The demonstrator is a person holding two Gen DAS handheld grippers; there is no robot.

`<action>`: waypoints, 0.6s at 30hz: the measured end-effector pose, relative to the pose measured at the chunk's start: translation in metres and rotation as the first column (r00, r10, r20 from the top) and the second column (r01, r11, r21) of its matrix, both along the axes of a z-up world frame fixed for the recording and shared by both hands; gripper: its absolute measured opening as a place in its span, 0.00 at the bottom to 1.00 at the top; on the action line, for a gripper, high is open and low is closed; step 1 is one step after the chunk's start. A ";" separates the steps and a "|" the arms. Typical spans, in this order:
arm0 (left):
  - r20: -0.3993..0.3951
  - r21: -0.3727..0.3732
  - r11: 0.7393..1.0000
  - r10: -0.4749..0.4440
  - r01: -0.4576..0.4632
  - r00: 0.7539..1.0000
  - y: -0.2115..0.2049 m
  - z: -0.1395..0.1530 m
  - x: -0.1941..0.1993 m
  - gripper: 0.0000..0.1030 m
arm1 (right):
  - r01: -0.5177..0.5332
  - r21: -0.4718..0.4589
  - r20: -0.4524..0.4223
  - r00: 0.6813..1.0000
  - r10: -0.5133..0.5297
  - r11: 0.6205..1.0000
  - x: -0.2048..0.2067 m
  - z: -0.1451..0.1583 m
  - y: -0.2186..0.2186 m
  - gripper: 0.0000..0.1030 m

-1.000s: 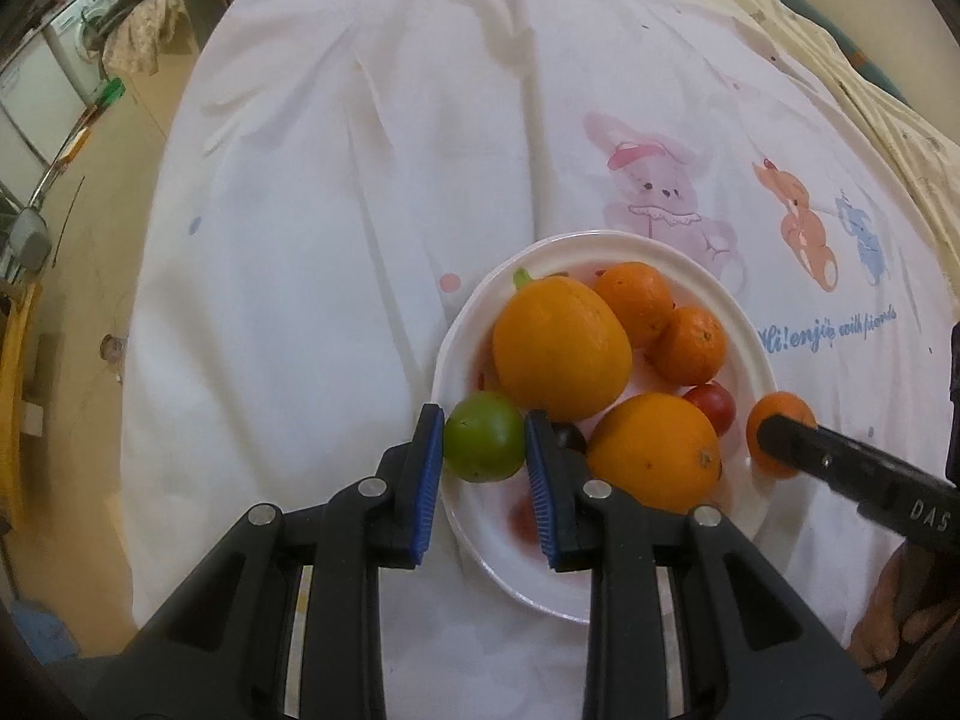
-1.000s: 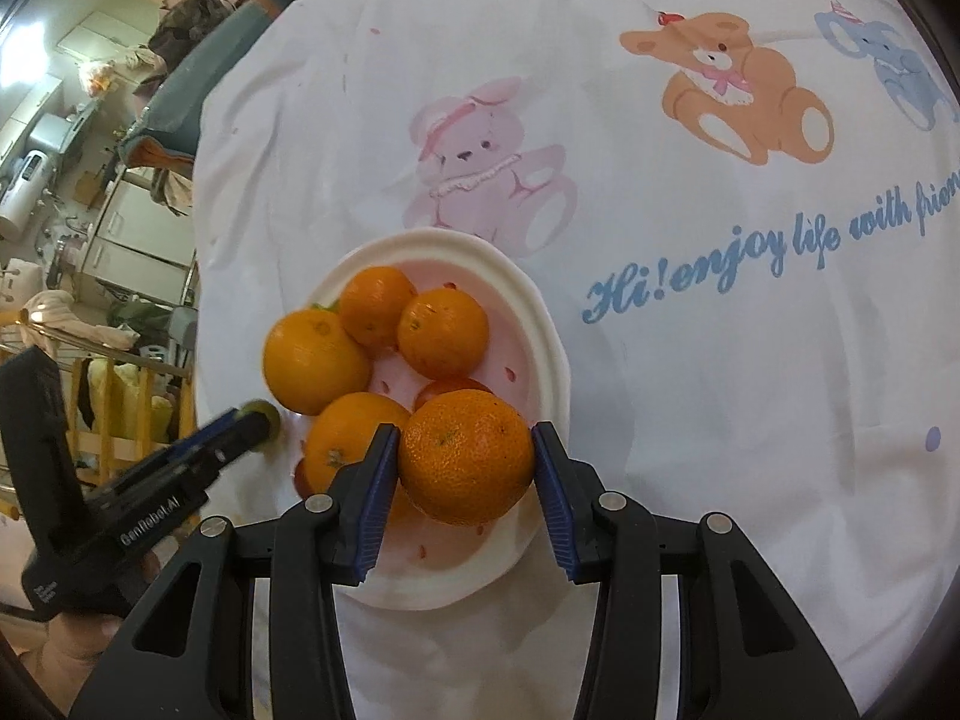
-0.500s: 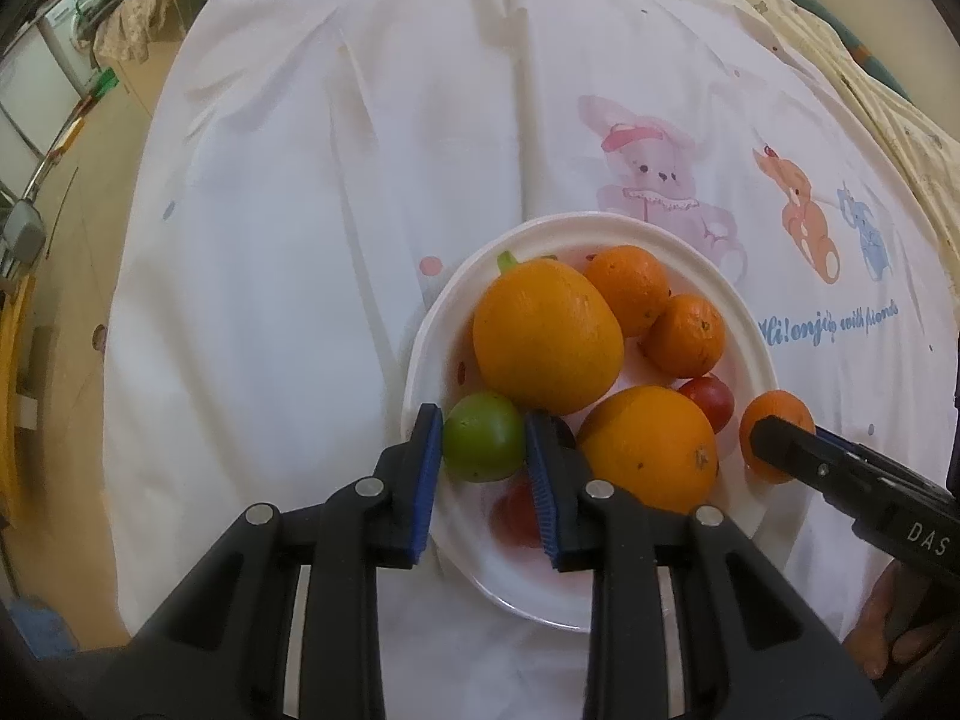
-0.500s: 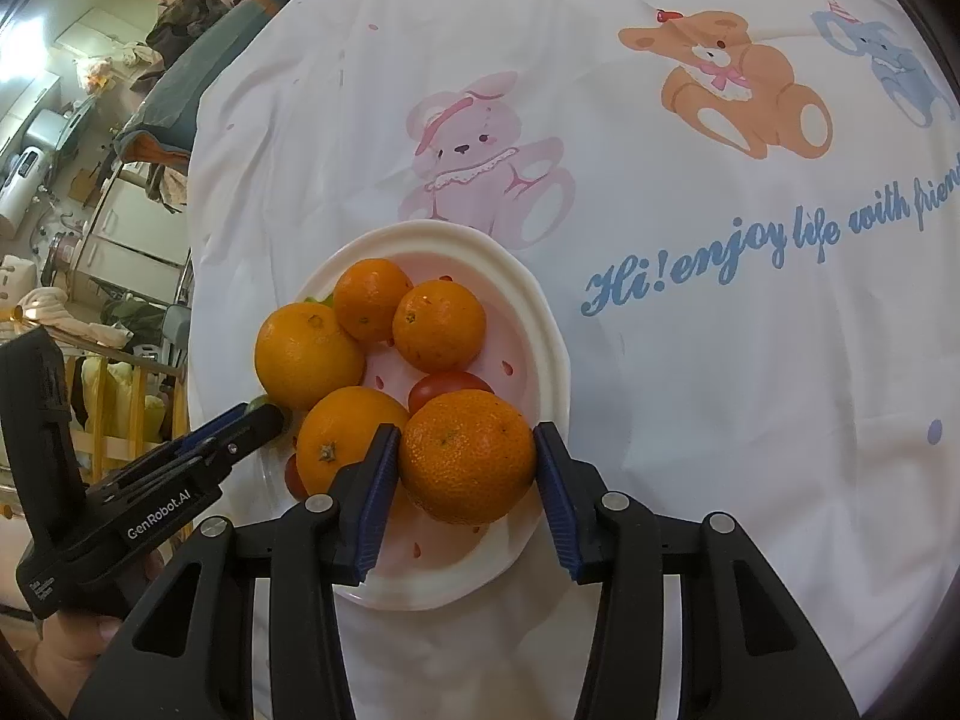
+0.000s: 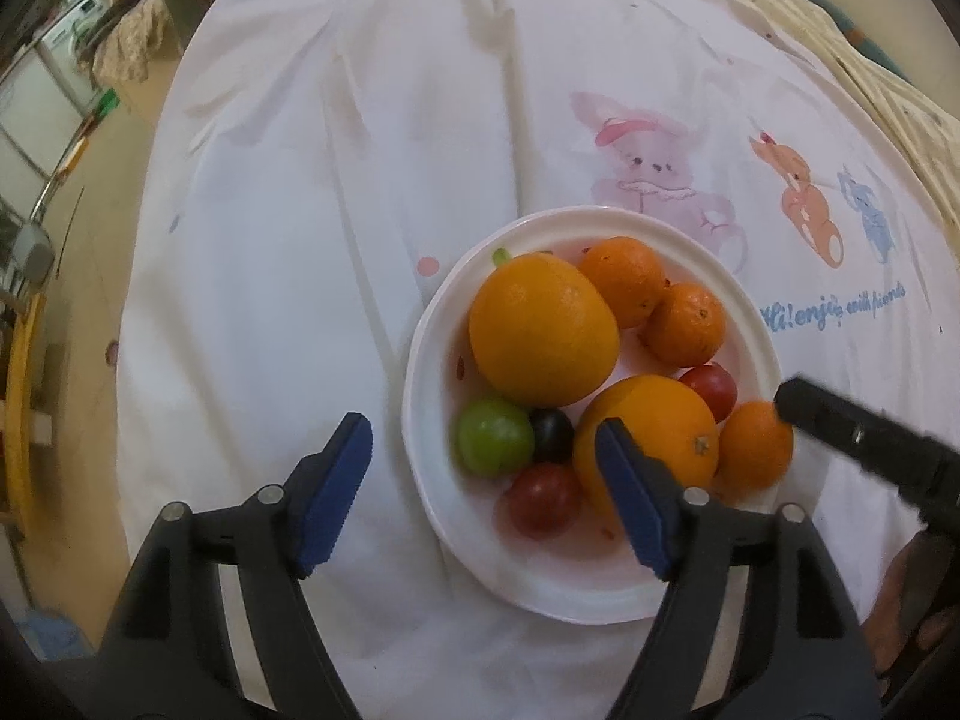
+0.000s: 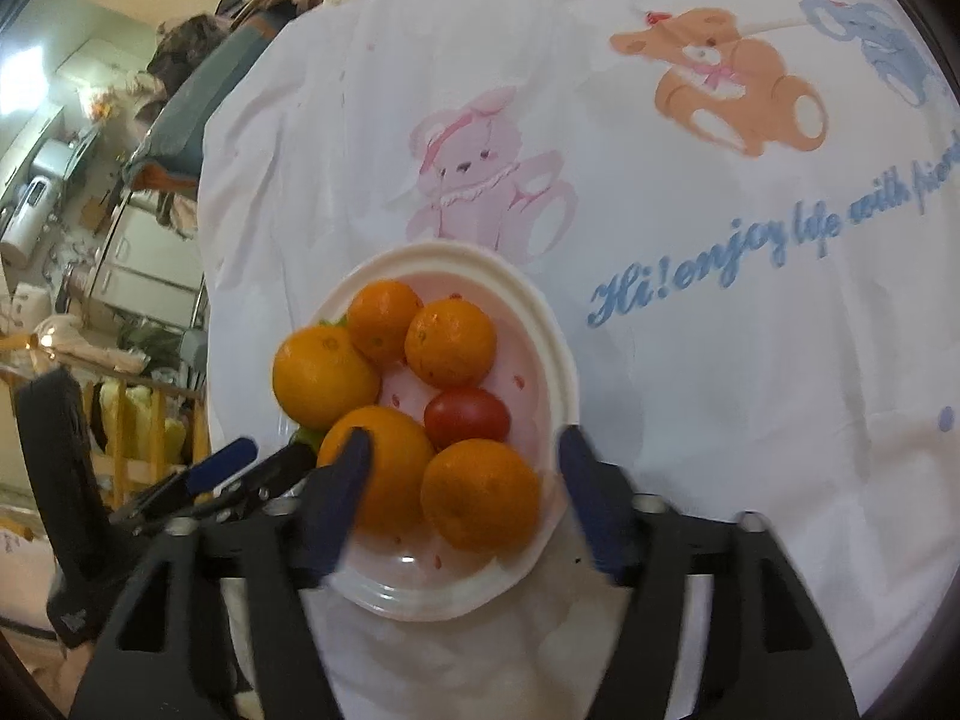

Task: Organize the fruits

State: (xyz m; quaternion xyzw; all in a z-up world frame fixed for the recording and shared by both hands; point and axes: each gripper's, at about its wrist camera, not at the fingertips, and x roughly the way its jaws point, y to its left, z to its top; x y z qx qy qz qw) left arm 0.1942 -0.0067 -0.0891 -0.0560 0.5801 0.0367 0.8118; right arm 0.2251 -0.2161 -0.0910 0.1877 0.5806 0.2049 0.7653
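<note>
- Left wrist view: the left hand-held gripper [image 5: 483, 486] has just been opening, and its jaws now stand wide apart with nothing gripped; the blue pads are clear of every fruit.
- The green fruit [image 5: 495, 444] lies in the white plate [image 5: 744, 300], near the plate's left rim, touching a small dark fruit [image 5: 552, 435] and just above a red tomato [image 5: 543, 501]. It sits between the open jaws but ahead of them, and is not pressed.
- The release appears done; it is judged that the step is finished well if the gripper is drawn straight back and up, so that the right pad, which overlaps the large orange [image 5: 648, 438] in this view, does not nudge the pile.
- The plate rests on a white printed cloth [image 5: 360, 180] covering the desk, towards its near edge.
- Right wrist view: the right hand-held gripper [image 6: 462, 495] has likewise just been opening and holds nothing; the picture is slightly blurred.
- The mandarin [image 6: 480, 495] lies in the plate at its near right rim, between the spread jaws and free of the right pad; whether the left pad touches a neighbouring fruit cannot be told.
- A clean withdrawal is advised here too, since the mandarin sits close to the rim and could, by judgement, roll off if brushed.
</note>
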 end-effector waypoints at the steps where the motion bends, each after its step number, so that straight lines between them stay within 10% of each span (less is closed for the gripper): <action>1: 0.000 0.009 1.000 -0.013 0.013 1.000 -0.002 0.000 0.000 0.72 | -0.002 -0.004 0.013 1.000 0.002 1.000 0.000 0.003 0.000 0.70; 18: 0.270 0.154 0.987 -0.080 0.038 0.960 -0.004 0.079 -0.058 0.72 | -0.009 -0.080 0.295 0.955 0.032 0.997 -0.050 0.088 -0.007 0.90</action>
